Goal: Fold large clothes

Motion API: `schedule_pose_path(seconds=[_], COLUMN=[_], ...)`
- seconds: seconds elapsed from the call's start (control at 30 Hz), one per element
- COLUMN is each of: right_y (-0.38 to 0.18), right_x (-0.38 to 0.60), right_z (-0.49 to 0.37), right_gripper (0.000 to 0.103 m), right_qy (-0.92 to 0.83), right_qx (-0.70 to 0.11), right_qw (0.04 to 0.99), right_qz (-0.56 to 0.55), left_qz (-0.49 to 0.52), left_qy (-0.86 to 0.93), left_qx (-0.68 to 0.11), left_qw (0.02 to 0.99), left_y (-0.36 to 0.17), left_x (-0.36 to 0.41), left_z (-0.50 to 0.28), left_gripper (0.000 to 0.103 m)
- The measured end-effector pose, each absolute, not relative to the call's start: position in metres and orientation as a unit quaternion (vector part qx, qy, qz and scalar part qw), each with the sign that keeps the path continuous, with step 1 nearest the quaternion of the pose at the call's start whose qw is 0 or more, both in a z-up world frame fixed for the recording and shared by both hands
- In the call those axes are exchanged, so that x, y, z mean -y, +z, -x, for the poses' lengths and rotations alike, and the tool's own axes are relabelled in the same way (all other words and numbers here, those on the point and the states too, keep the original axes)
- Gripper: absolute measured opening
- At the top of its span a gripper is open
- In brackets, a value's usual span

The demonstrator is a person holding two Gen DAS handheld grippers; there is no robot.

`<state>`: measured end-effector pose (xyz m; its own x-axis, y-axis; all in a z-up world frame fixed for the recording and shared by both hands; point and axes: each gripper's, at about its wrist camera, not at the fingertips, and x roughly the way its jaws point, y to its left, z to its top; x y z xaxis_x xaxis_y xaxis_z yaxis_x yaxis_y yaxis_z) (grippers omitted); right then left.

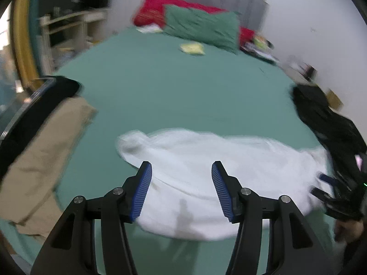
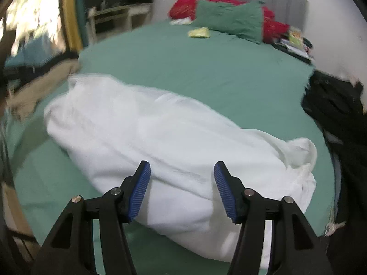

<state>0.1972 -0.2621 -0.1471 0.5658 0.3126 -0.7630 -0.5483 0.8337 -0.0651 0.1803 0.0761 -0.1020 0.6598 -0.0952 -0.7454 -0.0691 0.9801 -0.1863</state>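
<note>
A large white garment (image 1: 206, 167) lies bunched lengthwise on the green bed sheet (image 1: 172, 87), near the front edge. It also shows in the right wrist view (image 2: 160, 137). My left gripper (image 1: 181, 167) is open and empty, just above the garment's near left part. My right gripper (image 2: 182, 167) is open and empty above the garment's near right part. The right gripper also appears at the right edge of the left wrist view (image 1: 325, 188), beside the garment's right end.
A tan garment (image 1: 45, 155) and a dark one (image 1: 29, 119) lie at the left edge of the bed. Black clothing (image 2: 339, 119) is piled at the right. A green pillow (image 1: 201, 27), a red blanket (image 1: 156, 9) and a yellow item (image 1: 192, 48) lie at the far end.
</note>
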Motion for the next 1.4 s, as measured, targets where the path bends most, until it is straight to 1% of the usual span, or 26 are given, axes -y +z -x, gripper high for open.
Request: schedule_pose_path(seconds=[0.17, 0.23, 0.3, 0.33, 0.4, 0.57, 0.77, 0.87, 0.97, 1.1, 1.13, 1.17, 1.2, 1.23, 1.27, 1.3, 1.37, 1.4], right_y=[-0.153, -0.151, -0.149, -0.148, -0.145, -0.133, -0.114, -0.108, -0.108, -0.123, -0.125, -0.126, -0.126, -0.125, -0.123, -0.121, -0.119, -0.119], right_x=[0.261, 0.266, 0.269, 0.272, 0.274, 0.267, 0.257, 0.257, 0.262, 0.26, 0.261, 0.263, 0.267, 0.271, 0.277, 0.282, 0.295, 0.302], right_z=[-0.19, -0.194, -0.2, -0.205, -0.213, -0.243, -0.297, -0.324, -0.347, -0.363, -0.364, -0.363, -0.361, -0.358, -0.354, -0.351, -0.345, -0.341], right_gripper=[0.058, 0.046, 0.011, 0.006, 0.001, 0.001, 0.001, 0.001, 0.001, 0.002, 0.003, 0.009, 0.02, 0.029, 0.049, 0.067, 0.078, 0.078], right_qy=[0.25, 0.25, 0.244, 0.24, 0.237, 0.232, 0.23, 0.207, 0.178, 0.17, 0.17, 0.166, 0.166, 0.167, 0.169, 0.171, 0.162, 0.154], right_qx=[-0.396, -0.401, -0.403, -0.404, -0.399, -0.383, -0.363, -0.357, -0.365, -0.4, -0.404, -0.408, -0.41, -0.409, -0.409, -0.407, -0.4, -0.401], right_qw=[0.865, 0.866, 0.869, 0.87, 0.876, 0.888, 0.899, 0.908, 0.913, 0.899, 0.898, 0.896, 0.896, 0.896, 0.896, 0.897, 0.902, 0.903], right_qz=[0.179, 0.168, 0.154, 0.146, 0.128, 0.101, 0.082, 0.073, 0.04, 0.046, 0.047, 0.049, 0.049, 0.047, 0.039, 0.033, 0.029, 0.027], left_qz=[0.019, -0.012, -0.046, -0.053, -0.065, -0.08, -0.062, -0.071, -0.073, -0.091, -0.095, -0.099, -0.099, -0.1, -0.108, -0.115, -0.116, -0.108], left_qy=[-0.083, -0.102, -0.111, -0.111, -0.121, -0.121, -0.12, -0.111, -0.103, -0.113, -0.114, -0.109, -0.105, -0.1, -0.084, -0.07, -0.048, -0.03], left_qx=[-0.463, -0.475, -0.483, -0.483, -0.485, -0.483, -0.468, -0.459, -0.445, -0.457, -0.465, -0.476, -0.481, -0.484, -0.485, -0.483, -0.48, -0.479], left_qw=[0.882, 0.874, 0.867, 0.867, 0.864, 0.864, 0.874, 0.878, 0.886, 0.878, 0.873, 0.867, 0.865, 0.864, 0.864, 0.865, 0.868, 0.871], left_y=[-0.136, -0.151, -0.163, -0.165, -0.168, -0.167, -0.152, -0.149, -0.145, -0.156, -0.161, -0.167, -0.171, -0.173, -0.175, -0.176, -0.178, -0.178], left_x=[-0.027, -0.011, 0.003, 0.006, 0.014, 0.018, 0.006, 0.0, -0.006, -0.004, -0.005, -0.006, -0.008, -0.011, -0.014, -0.017, -0.027, -0.036], left_z=[-0.188, -0.194, -0.2, -0.201, -0.205, -0.213, -0.24, -0.252, -0.266, -0.293, -0.3, -0.307, -0.314, -0.318, -0.325, -0.329, -0.337, -0.344], left_gripper=[0.057, 0.057, 0.057, 0.057, 0.057, 0.057, 0.057, 0.057, 0.057, 0.057, 0.057, 0.057, 0.057, 0.057, 0.057, 0.057, 0.057, 0.057])
